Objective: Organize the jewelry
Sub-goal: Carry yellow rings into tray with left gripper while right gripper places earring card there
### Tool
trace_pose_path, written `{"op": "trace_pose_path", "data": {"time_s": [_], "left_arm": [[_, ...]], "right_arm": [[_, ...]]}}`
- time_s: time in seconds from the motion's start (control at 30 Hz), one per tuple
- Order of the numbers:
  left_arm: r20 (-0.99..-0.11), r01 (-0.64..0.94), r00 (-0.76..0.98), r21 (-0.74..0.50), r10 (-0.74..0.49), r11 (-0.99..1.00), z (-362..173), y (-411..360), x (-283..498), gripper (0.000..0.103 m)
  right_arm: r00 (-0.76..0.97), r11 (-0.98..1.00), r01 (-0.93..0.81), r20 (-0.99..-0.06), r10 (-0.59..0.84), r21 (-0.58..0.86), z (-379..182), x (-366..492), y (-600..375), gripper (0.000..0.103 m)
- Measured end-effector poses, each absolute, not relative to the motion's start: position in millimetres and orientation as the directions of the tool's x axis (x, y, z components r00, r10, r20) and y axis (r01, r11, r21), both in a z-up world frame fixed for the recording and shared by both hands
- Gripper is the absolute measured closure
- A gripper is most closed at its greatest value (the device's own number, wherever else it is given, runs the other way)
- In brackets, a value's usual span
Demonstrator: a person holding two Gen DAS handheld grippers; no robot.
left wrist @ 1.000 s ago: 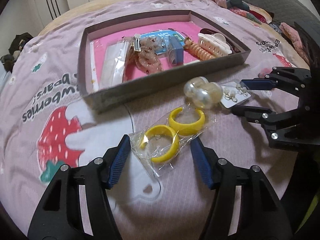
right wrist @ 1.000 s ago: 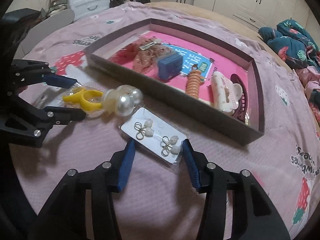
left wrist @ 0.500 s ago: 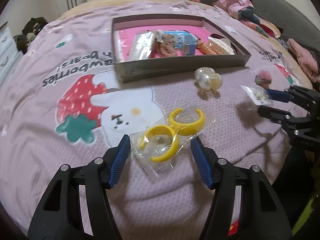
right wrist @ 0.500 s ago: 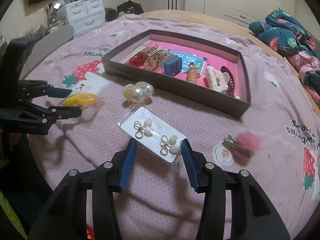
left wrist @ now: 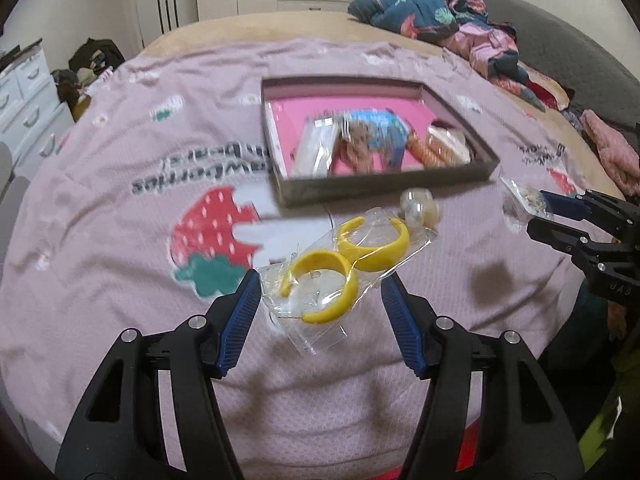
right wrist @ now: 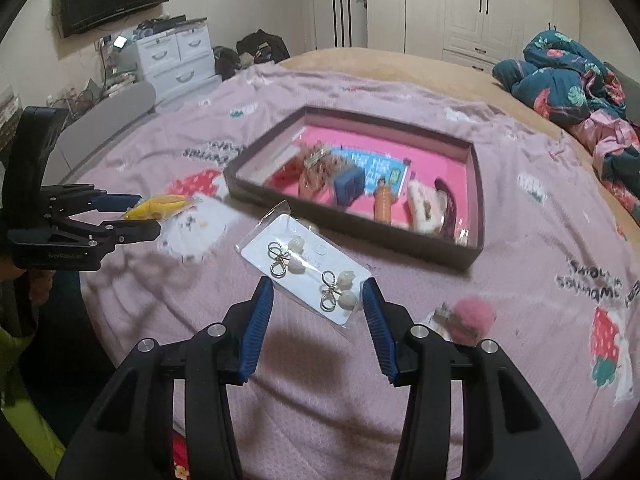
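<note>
Your right gripper [right wrist: 318,296] grips the earring card [right wrist: 306,270] in its clear bag, lifted above the blanket [right wrist: 520,240]. Beyond it sits the tray [right wrist: 478,184] holding hair clips. At left, your left gripper [right wrist: 150,210] pinches a yellow packet [right wrist: 162,205]. A pink pom-pom clip [right wrist: 472,316] lies right.
</note>
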State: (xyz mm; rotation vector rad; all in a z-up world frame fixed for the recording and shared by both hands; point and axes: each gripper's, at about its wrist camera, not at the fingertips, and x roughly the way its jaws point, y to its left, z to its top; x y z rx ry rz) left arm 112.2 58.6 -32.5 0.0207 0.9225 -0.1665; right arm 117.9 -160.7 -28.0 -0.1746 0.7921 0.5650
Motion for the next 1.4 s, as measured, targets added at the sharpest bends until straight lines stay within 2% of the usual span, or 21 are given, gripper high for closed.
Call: {"op": "trace_pose_path", "data": {"time_s": [0.3,0.63,0.97,1.4], "left_arm": [[-0.747,0.159,0.648,-0.058,-0.149,0.986,4.7,56.4,156.3,0.049],[-0.736,0.179,0.662,-0.029,-0.142,0.983,15.2,29.0,212.8,0.049],[-0.769,0.197,0.628,0.009,-0.119,0.98,-16.5,0.0,252.9,0.049],[-0.808,0.201,0.576,-0.002,-0.12,0.98,-52.5,-7.9,275.5,0.048]], "right_arm": [[0.635,0.876,-0.48,-0.671,0.383,0.046,11.8,160.1,-173.6,0.058],[0.715,0.919,-0.392,-0.617,0.329,0.036,48.6,214.9,-201.3,0.058],[0.679,0.934,-0.352,-0.67,0.3,0.062,16.7,252.7,-209.8,0.058],[0.595,0.93,-0.358,-0.747,0.296,0.084,-38.9,274.7,-195.0,0.058]]}}
